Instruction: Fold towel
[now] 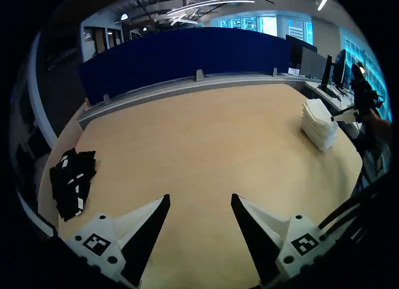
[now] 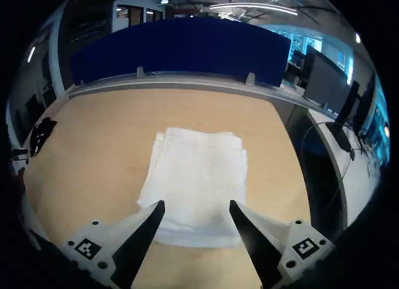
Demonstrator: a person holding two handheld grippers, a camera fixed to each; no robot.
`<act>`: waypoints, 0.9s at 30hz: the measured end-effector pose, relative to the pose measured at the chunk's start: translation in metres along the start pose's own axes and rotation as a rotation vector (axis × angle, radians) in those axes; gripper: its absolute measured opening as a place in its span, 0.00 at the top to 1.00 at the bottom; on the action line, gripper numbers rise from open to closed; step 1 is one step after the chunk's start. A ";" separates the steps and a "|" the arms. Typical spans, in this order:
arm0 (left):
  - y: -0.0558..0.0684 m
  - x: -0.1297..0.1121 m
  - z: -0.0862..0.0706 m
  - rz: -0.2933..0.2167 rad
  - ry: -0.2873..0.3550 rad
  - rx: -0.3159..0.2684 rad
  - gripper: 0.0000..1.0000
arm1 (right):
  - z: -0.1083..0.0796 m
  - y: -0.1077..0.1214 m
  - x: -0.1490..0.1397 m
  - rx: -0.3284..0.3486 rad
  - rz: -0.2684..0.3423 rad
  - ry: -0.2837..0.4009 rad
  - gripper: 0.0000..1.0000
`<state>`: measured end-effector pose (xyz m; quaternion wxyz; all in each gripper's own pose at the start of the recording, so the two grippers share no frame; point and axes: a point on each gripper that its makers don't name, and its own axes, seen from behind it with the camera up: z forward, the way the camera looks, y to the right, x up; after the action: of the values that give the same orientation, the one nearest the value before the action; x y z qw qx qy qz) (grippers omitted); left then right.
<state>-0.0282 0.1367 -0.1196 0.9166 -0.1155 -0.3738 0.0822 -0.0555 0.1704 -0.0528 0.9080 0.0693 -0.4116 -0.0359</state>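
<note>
Ok, left gripper view first. The left gripper (image 1: 200,196) is at bottom centre, fingers spread wide, with bare table (image 1: 209,139) between them. The tabletop is open wood across the whole middle of the frame.

The towel stack (image 1: 318,124), folded and white, sits far right, close to the table's right edge where it curves. A black pile (image 1: 72,181) with white tags sits lower left, near the left edge. The back edge runs along a grey rail, with the blue divider (image 1: 184,54) standing behind it.

The right gripper (image 1: 347,116) shows small at far right, just beside the towel stack, with a hand (image 1: 379,127) behind it. Can't tell its jaw state from this angle. Monitors (image 1: 339,69) are upper right, off the table.

Right gripper view. The right gripper (image 2: 196,204) is at bottom centre, fingers spread apart. The towel stack (image 2: 197,169) sits centre frame. Both fingertips lie over its near part, and its near edge shows lower down between the fingers. Touching or hovering, cannot tell.

The stack's sides are roughly square, with layers slightly offset at the upper right corner. Left of the stack there is a wide run of bare wood. To the right, a narrower strip lies before the table edge. The black pile (image 2: 42,132) is small at mid left. The blue divider (image 2: 184,44) closes off the top. A second desk (image 2: 344,164) lies right, across a dark gap.
</note>
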 end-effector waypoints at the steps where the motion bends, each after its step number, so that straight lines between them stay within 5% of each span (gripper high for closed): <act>1: -0.001 0.000 0.000 -0.001 0.000 0.001 0.09 | 0.002 -0.002 0.001 0.002 -0.003 -0.001 0.00; 27: -0.007 -0.003 -0.001 0.001 -0.007 0.010 0.09 | 0.026 -0.006 -0.041 -0.009 0.014 -0.068 0.00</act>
<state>-0.0293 0.1289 -0.1204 0.9159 -0.1107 -0.3764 0.0851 -0.1025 0.1668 -0.0671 0.8942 0.0608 -0.4423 -0.0336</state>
